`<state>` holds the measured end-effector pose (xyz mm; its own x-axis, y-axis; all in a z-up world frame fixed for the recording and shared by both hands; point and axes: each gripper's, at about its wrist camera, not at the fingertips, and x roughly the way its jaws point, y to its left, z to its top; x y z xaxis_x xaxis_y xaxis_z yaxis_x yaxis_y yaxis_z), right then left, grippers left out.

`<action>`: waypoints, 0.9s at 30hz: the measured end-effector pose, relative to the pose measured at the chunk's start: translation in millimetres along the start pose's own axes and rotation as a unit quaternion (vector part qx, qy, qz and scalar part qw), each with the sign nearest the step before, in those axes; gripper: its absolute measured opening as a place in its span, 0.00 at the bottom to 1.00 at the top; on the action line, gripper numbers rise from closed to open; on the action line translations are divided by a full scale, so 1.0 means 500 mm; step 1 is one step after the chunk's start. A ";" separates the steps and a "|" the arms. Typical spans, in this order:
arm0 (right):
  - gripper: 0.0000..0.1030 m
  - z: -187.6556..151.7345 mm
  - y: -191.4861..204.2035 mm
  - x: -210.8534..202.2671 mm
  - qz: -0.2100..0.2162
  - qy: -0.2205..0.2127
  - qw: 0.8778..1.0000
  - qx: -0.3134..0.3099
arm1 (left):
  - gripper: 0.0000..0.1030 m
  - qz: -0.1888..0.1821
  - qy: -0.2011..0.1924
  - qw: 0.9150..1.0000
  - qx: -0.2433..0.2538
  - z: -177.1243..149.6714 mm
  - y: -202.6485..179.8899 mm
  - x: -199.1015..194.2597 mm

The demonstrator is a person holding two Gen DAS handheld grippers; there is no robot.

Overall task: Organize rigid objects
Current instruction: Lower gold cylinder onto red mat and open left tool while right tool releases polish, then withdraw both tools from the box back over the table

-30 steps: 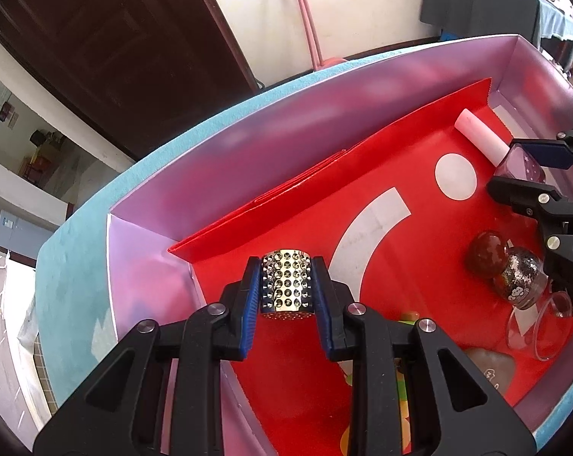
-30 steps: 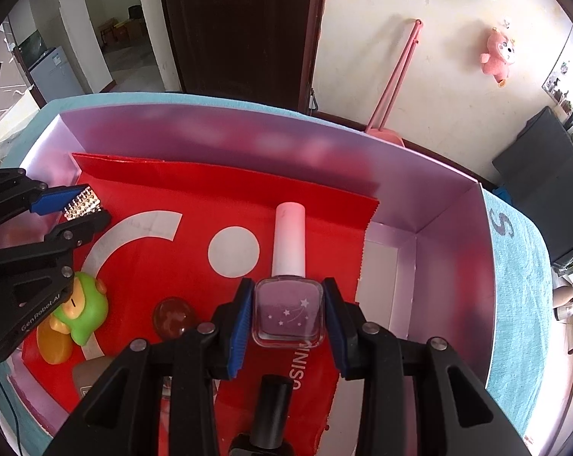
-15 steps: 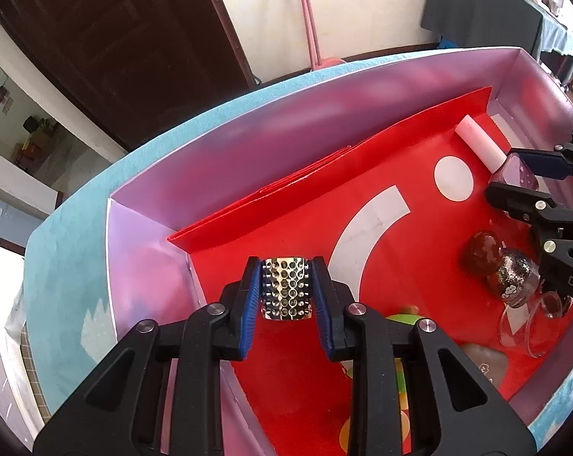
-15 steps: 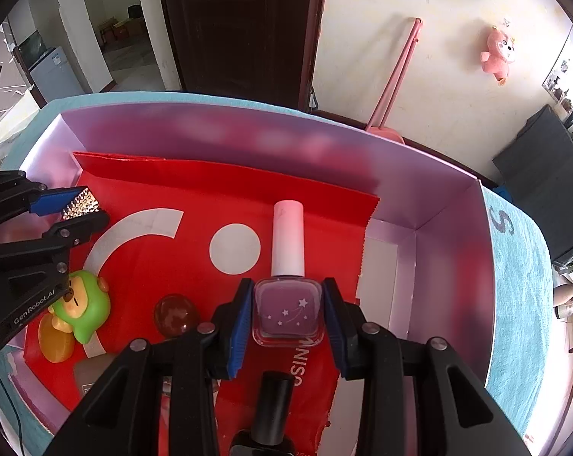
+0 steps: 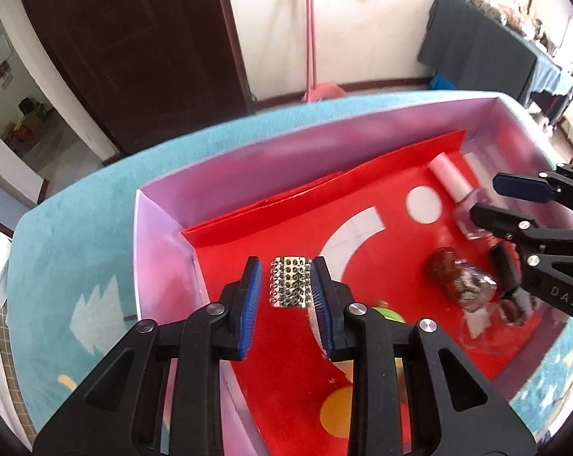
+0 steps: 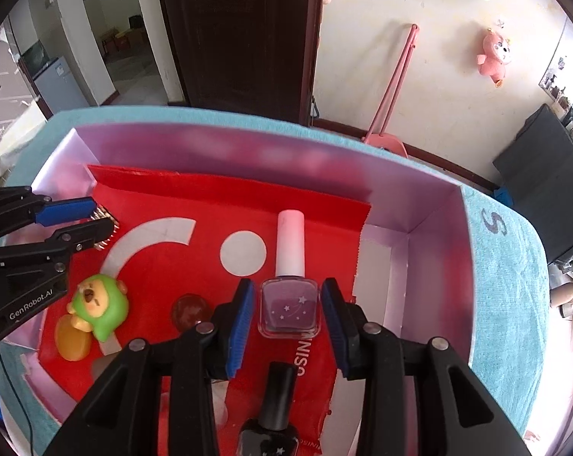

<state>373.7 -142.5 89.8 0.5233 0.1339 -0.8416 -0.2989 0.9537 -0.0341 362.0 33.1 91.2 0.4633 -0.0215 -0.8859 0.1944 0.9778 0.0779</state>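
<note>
red-lined box (image 6: 218,197) | left hand-held gripper (image 5: 284,285) clamps studded cylinder (image 5: 290,283) | right hand-held gripper (image 6: 288,306) loosened round polish bottle (image 6: 289,309)

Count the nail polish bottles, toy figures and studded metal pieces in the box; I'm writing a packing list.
Nail polish bottles: 2, the purple bottle and the black bottle
Toy figures: 1, the green toy figure
Studded metal pieces: 1, the studded metal piece
Total: 4
</note>
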 end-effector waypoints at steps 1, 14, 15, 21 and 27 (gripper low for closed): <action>0.41 -0.002 0.000 -0.008 0.001 -0.004 1.000 0.001 | 0.24 -0.004 -0.008 1.000 -0.001 -0.004 0.001 -0.012; 0.56 -0.071 0.007 -0.178 0.022 -0.083 0.996 0.017 | 0.68 -0.032 -0.165 0.985 -0.028 -0.109 -0.022 -0.218; 0.57 -0.077 0.004 -0.189 0.024 -0.089 0.996 0.019 | 0.68 -0.041 -0.175 0.983 -0.033 -0.120 -0.027 -0.232; 0.67 -0.142 -0.005 -0.279 0.036 -0.137 0.989 0.030 | 0.75 -0.034 -0.238 0.970 -0.037 -0.184 -0.056 -0.316; 0.85 -0.225 0.005 -0.374 0.043 -0.191 0.980 0.029 | 0.89 -0.032 -0.300 0.952 -0.049 -0.282 -0.089 -0.393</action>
<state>185.6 -195.4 186.4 0.7614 0.2956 -0.5770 -0.3153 0.9465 0.0688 140.4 23.3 197.5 0.8700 -0.1676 -0.4638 0.1700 0.9848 -0.0369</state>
